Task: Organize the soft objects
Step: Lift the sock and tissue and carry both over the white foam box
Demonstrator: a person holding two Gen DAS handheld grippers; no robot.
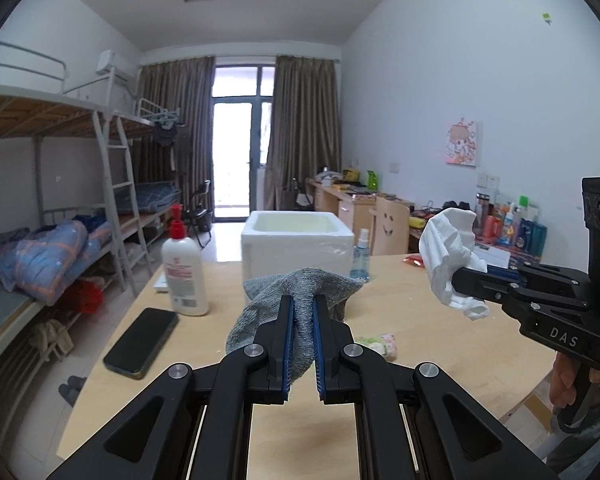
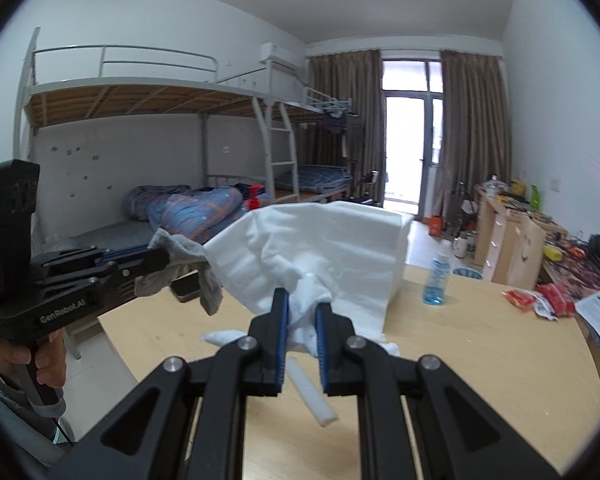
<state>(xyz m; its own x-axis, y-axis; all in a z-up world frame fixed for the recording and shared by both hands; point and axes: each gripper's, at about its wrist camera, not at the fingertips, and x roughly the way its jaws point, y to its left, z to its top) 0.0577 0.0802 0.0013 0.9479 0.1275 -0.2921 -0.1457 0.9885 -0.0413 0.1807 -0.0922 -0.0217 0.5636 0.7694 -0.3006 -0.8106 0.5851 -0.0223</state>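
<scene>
Grey knitted sock [image 1: 300,304] is seen clamped between the blue pads of the left gripper [image 1: 303,300], its jaws pressed together on the fabric, and it is held up clear of the pale wooden table [image 1: 440,360]. In the right wrist view the same sock [image 2: 180,258] is seen dangling from those jaws at the left. Over on the right, a crumpled white cloth sock [image 2: 300,272] is pinched by the right gripper [image 2: 302,300], jaws closed on it, and it too is carried above the table; from the left wrist view it [image 1: 450,258] is seen hanging off that gripper's tip. A hand [image 1: 568,384] is wrapped around the right gripper's handle. Behind the grey sock, toward the table's far edge, a white foam box [image 1: 296,248] is found, open at the top. A small blue spray bottle [image 1: 361,258] is stood just beside it. Near the left edge a white pump bottle with a red top [image 1: 183,268] is stood upright, and a black phone [image 1: 142,342] is laid flat in front of it.
</scene>
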